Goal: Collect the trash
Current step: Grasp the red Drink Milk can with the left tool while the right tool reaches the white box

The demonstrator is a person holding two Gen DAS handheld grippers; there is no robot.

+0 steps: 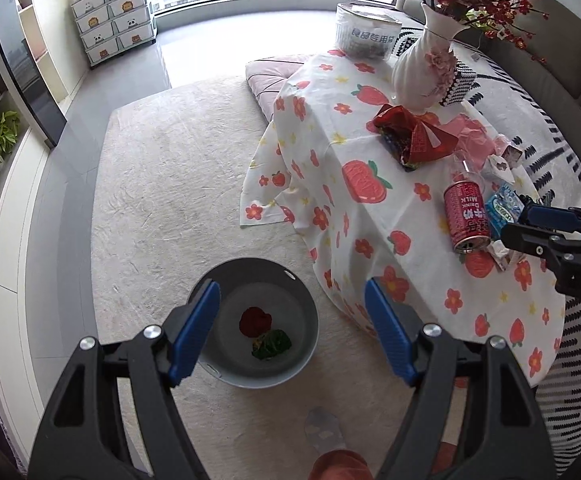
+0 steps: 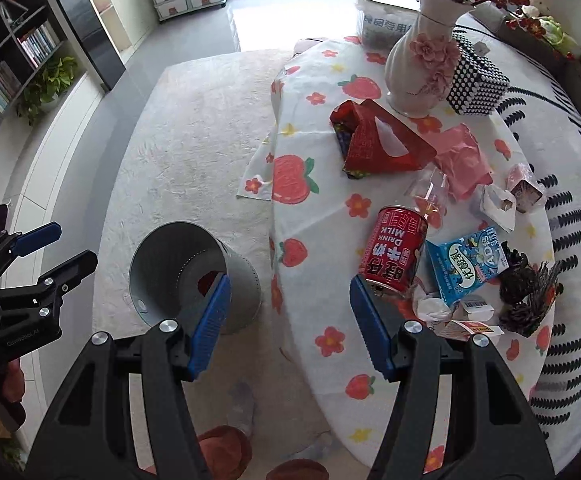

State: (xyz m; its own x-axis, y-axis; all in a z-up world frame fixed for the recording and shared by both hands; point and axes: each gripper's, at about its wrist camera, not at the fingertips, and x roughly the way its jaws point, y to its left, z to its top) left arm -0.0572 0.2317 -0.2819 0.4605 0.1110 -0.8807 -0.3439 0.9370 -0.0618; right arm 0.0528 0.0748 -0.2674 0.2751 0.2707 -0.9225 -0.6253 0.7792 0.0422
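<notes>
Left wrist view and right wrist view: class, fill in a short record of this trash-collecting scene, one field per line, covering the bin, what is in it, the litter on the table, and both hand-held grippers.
bin: grey bin on the carpet beside the table
bin contents: red scrap, green scrap
table litter: red milk can lying on its side, blue carton, red bag
left hand-held gripper: open, empty, above the bin
right hand-held gripper: open, empty, near the can

A cloth-covered table (image 2: 310,216) bears a milk can (image 2: 394,256), wrappers (image 2: 466,260) and vase (image 2: 414,64).
</notes>
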